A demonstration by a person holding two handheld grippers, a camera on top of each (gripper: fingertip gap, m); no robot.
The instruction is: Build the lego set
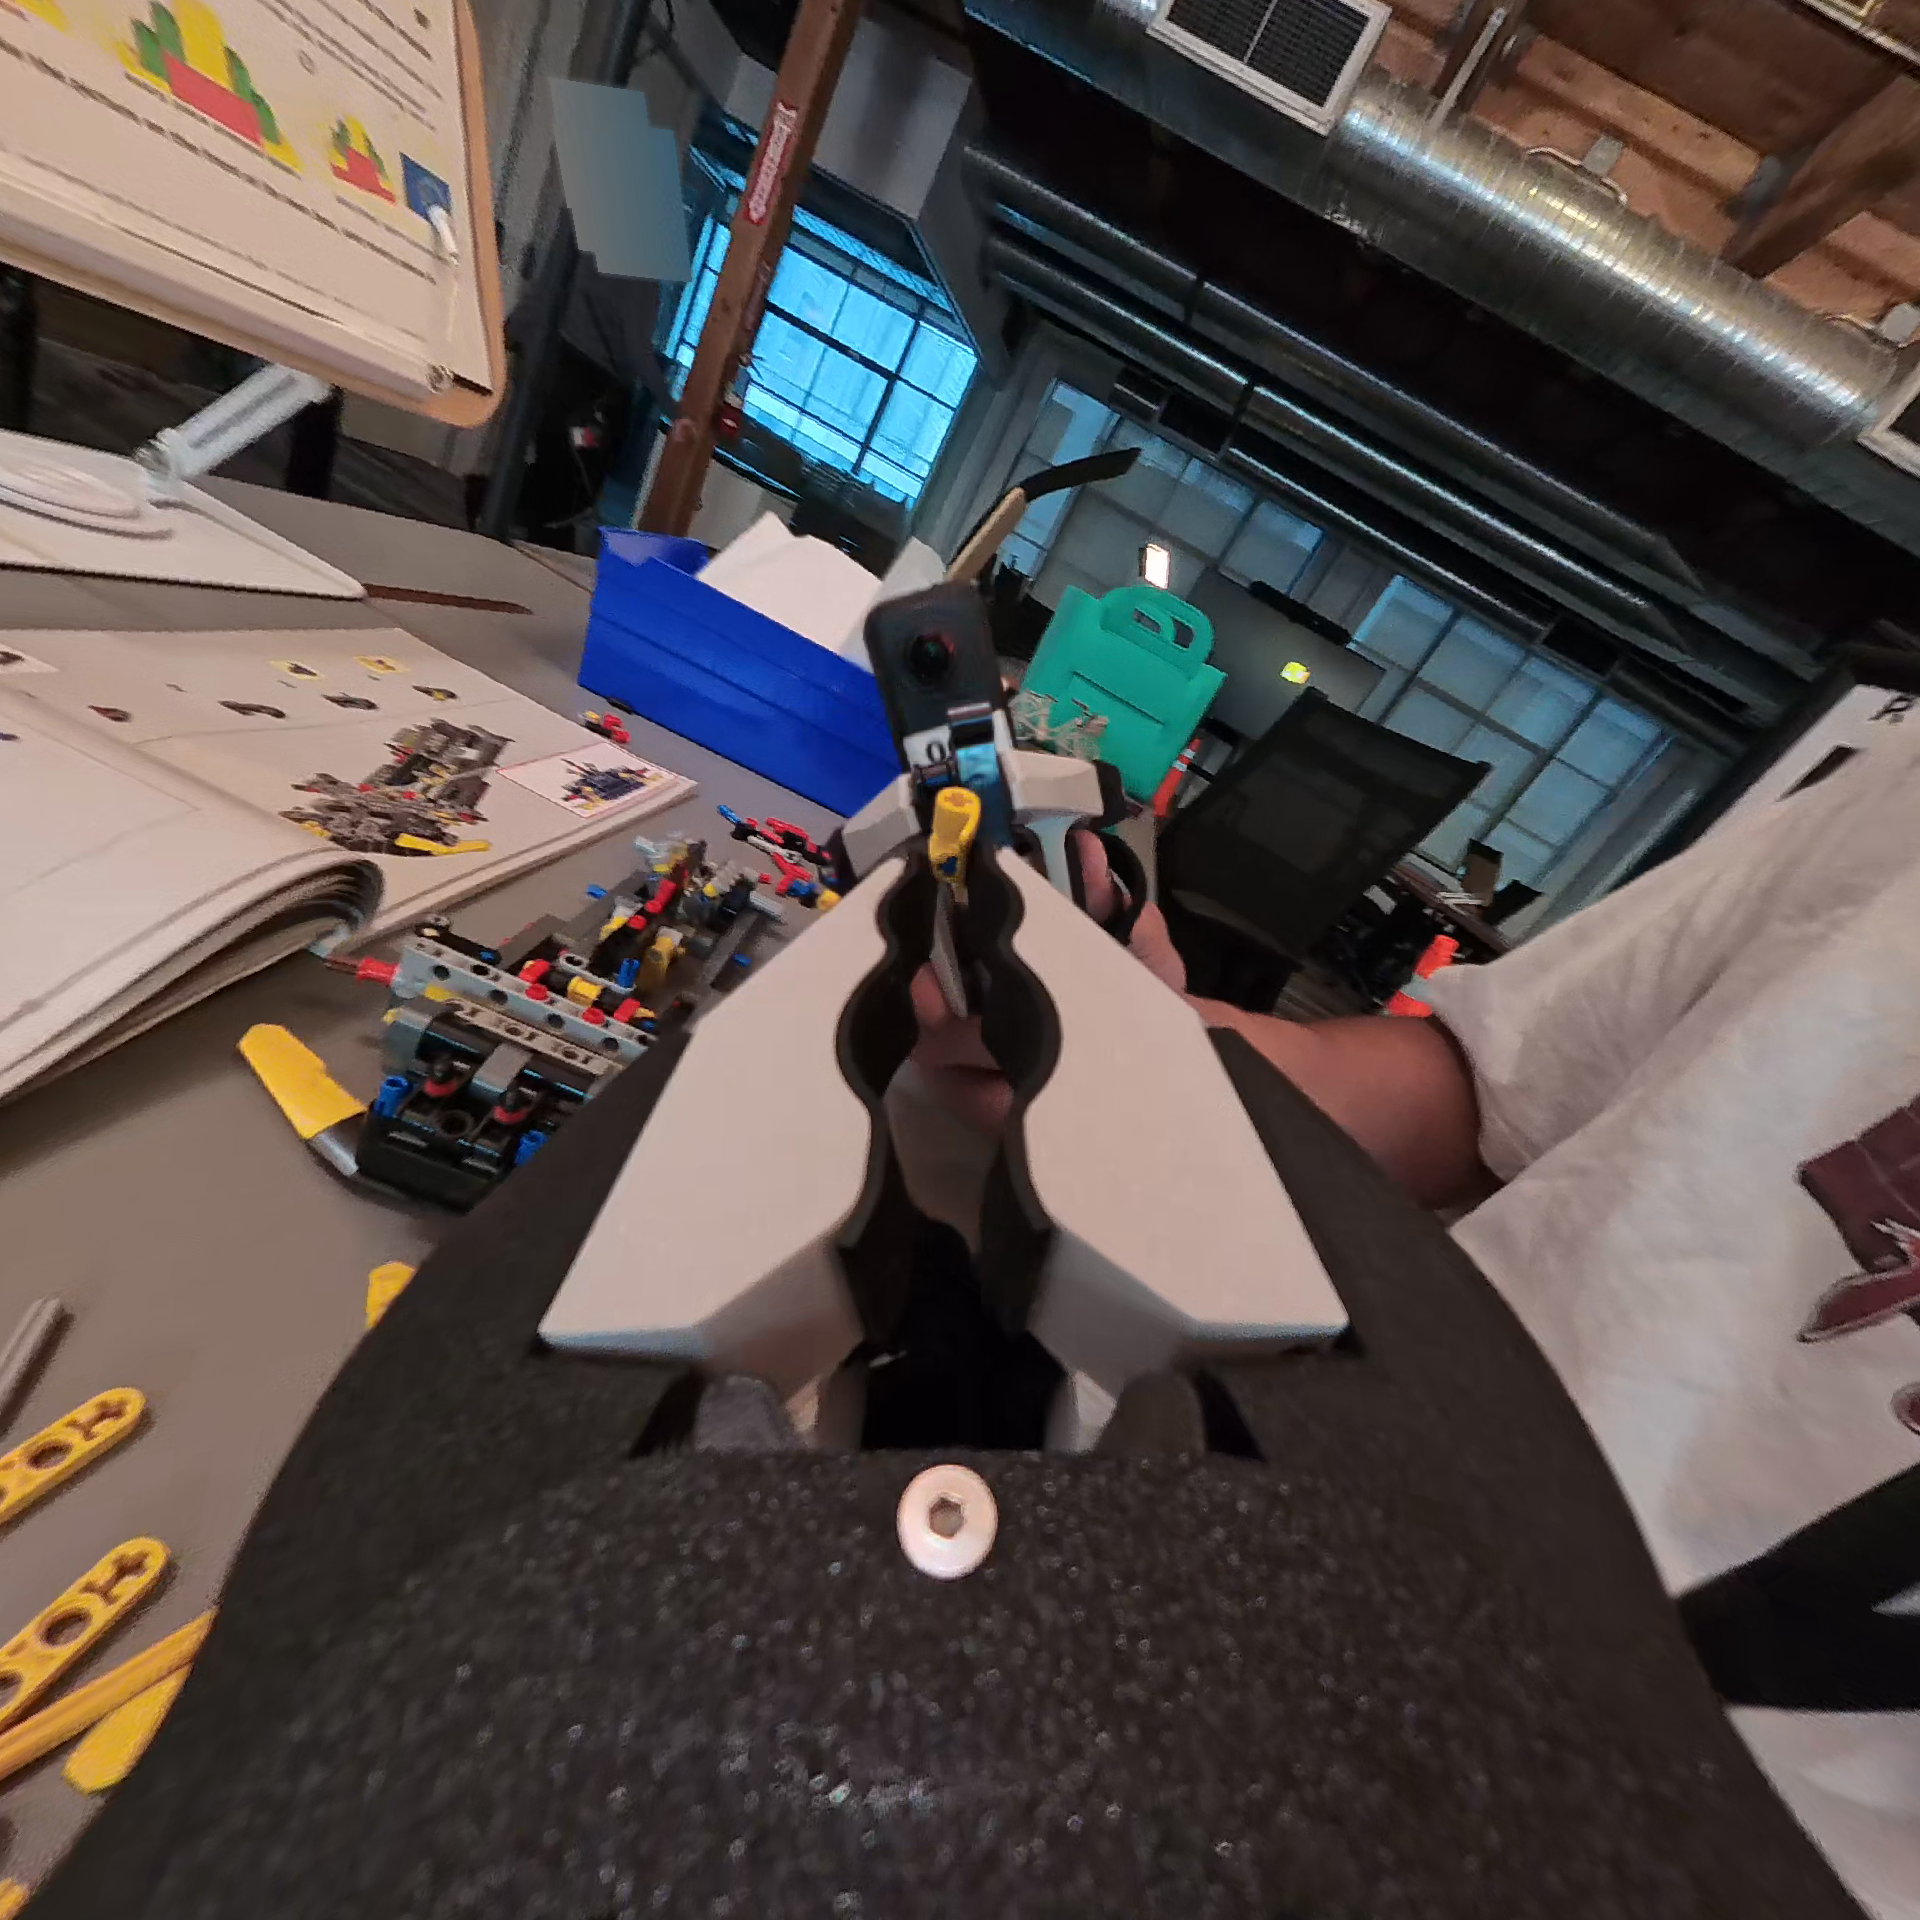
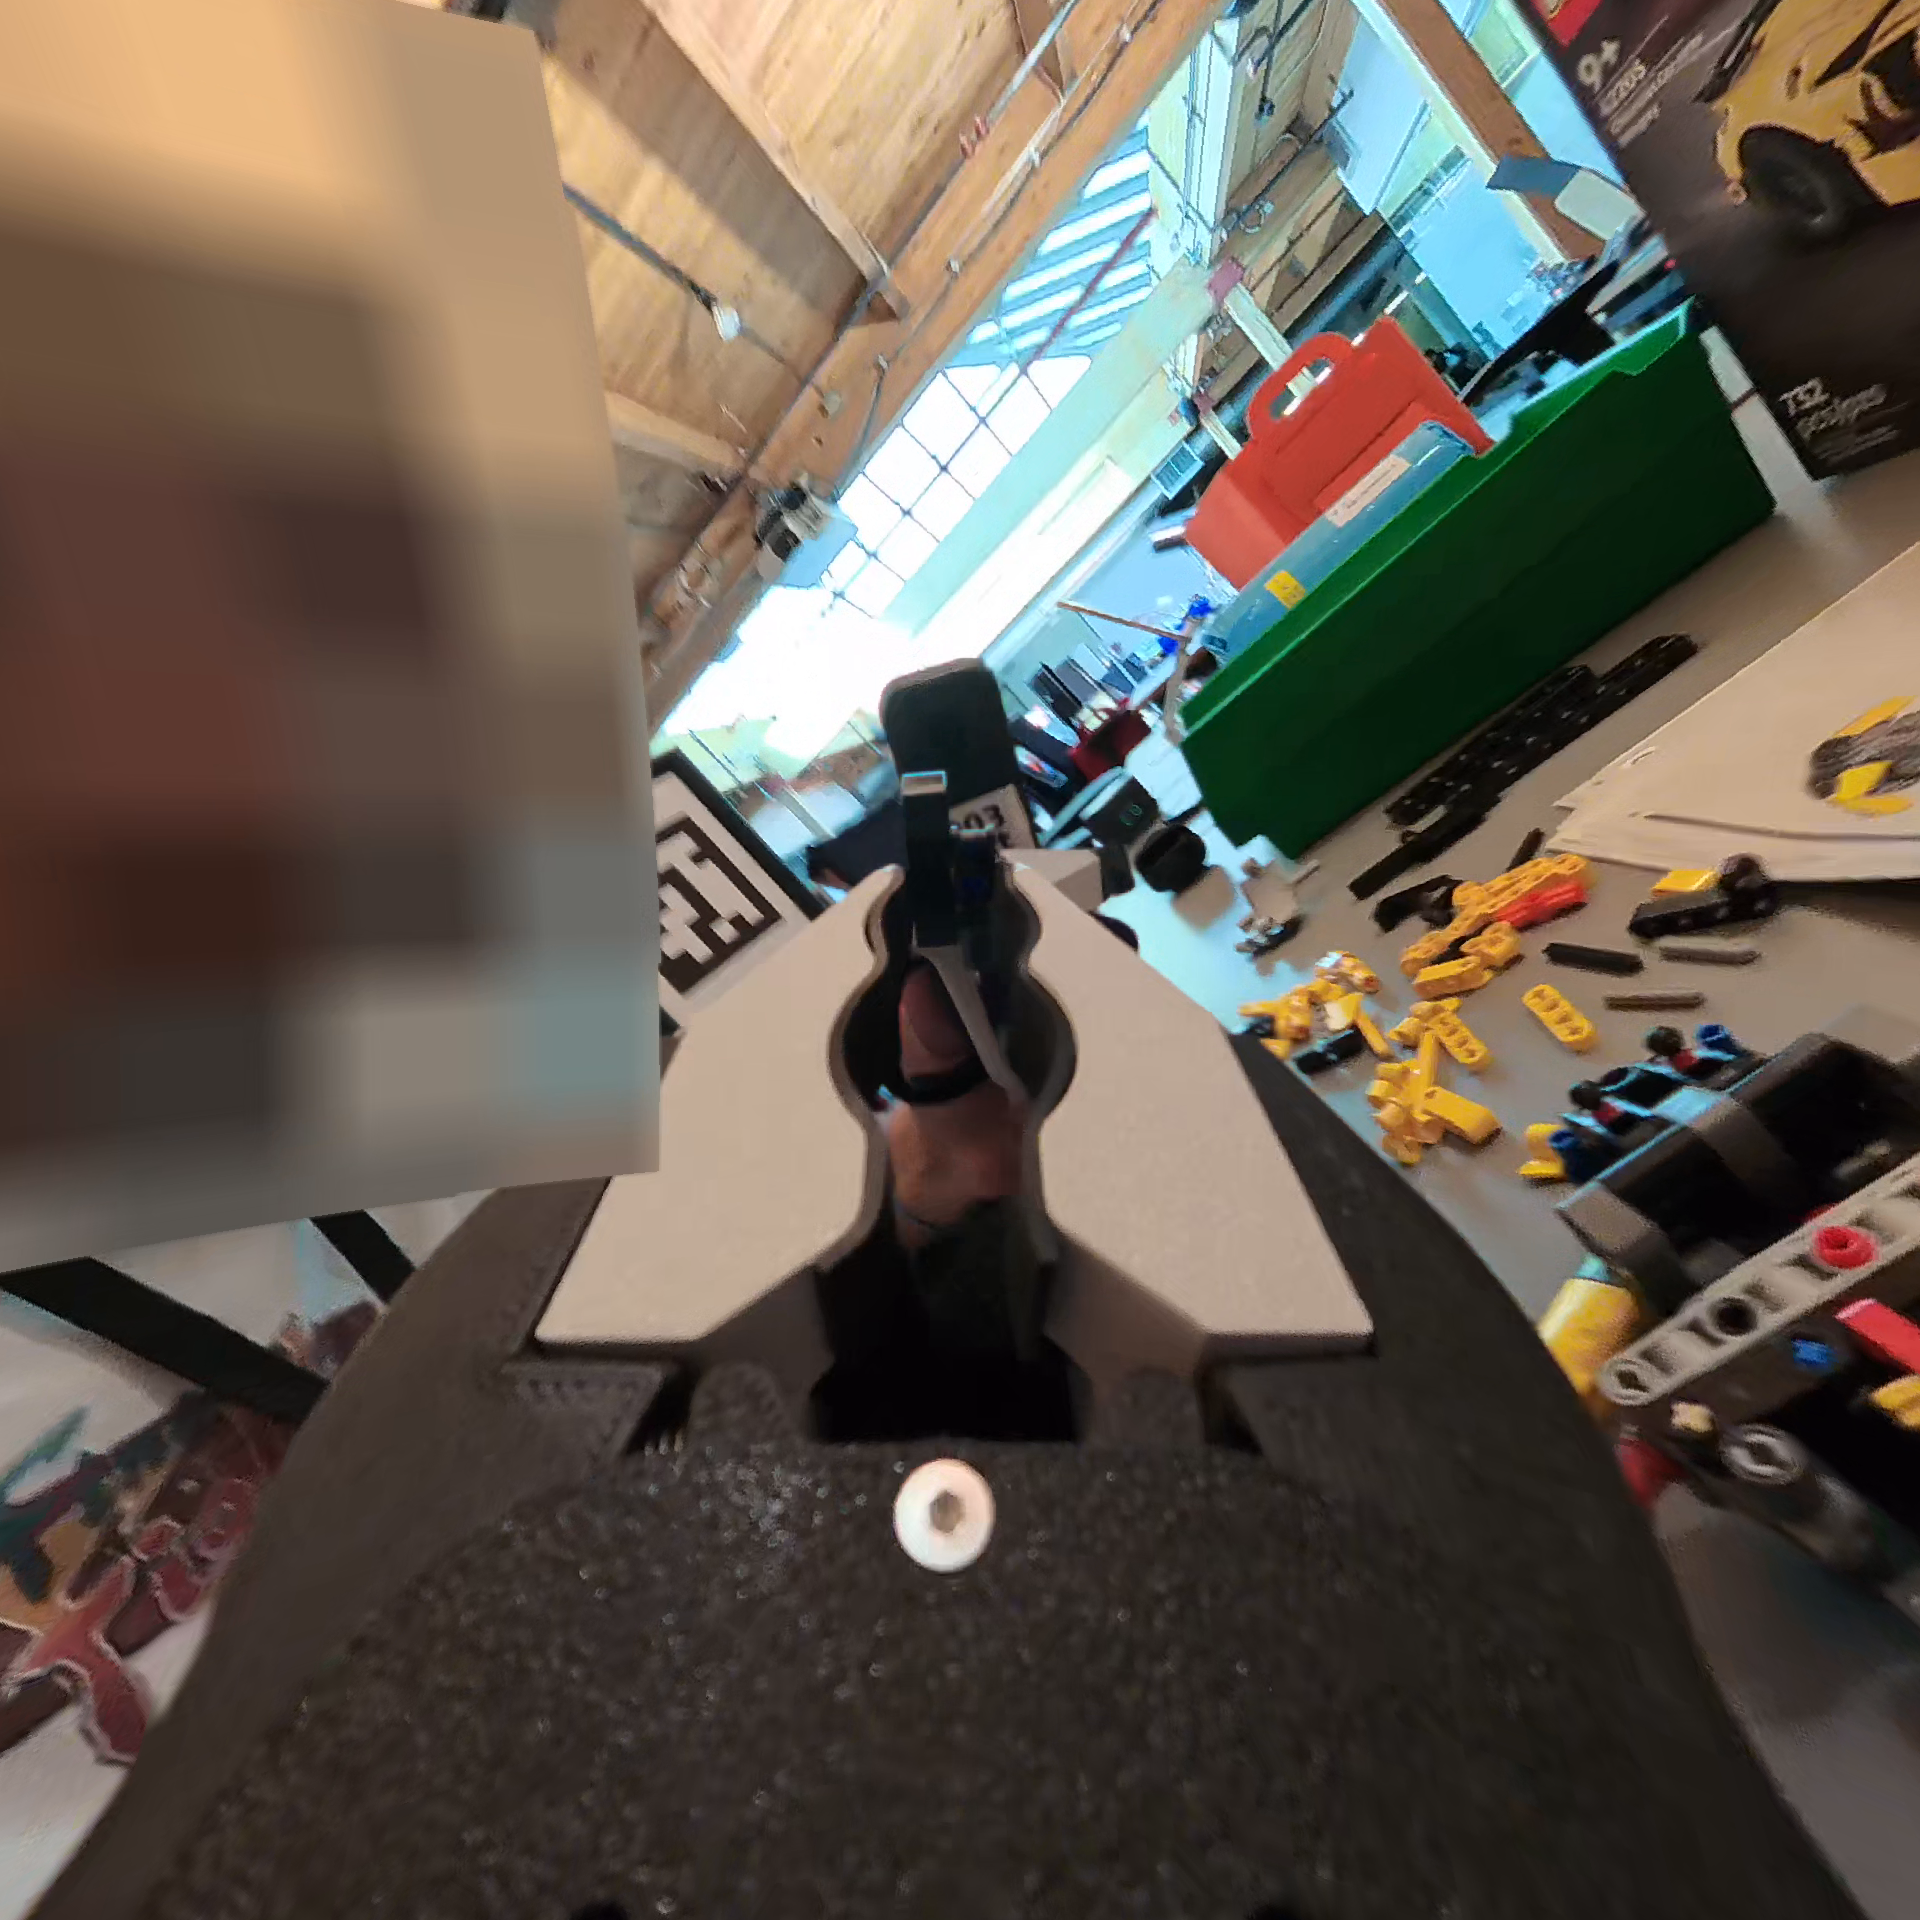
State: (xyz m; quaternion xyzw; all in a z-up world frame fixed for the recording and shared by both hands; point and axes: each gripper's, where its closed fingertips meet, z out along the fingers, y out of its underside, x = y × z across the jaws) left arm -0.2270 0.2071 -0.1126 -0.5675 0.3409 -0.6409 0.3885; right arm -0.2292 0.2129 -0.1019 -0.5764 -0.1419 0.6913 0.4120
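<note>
Both grippers are raised above the table and face each other tip to tip. My left gripper (image 1: 954, 871) is shut on a small piece (image 1: 954, 826) with a yellow end and a thin grey blade. My right gripper (image 2: 951, 894) closes on the same small piece (image 2: 935, 883), which looks dark grey from this side, with a blue pin. The right gripper shows behind the piece in the left wrist view (image 1: 966, 790). The half-built model (image 1: 520, 1029) of grey beams with red, blue and yellow pins lies on the table; it also shows in the right wrist view (image 2: 1766, 1299).
An open manual (image 1: 208, 831), a blue bin (image 1: 717, 675) and yellow beams (image 1: 62, 1455) lie to the left. Loose yellow pieces (image 2: 1444, 1039), black beams (image 2: 1538, 748), a green bin (image 2: 1455, 644) and the set's box (image 2: 1818, 156) are on the right. A person's arm (image 1: 1351, 1081) is close. My left and right fingertips are right by each other.
</note>
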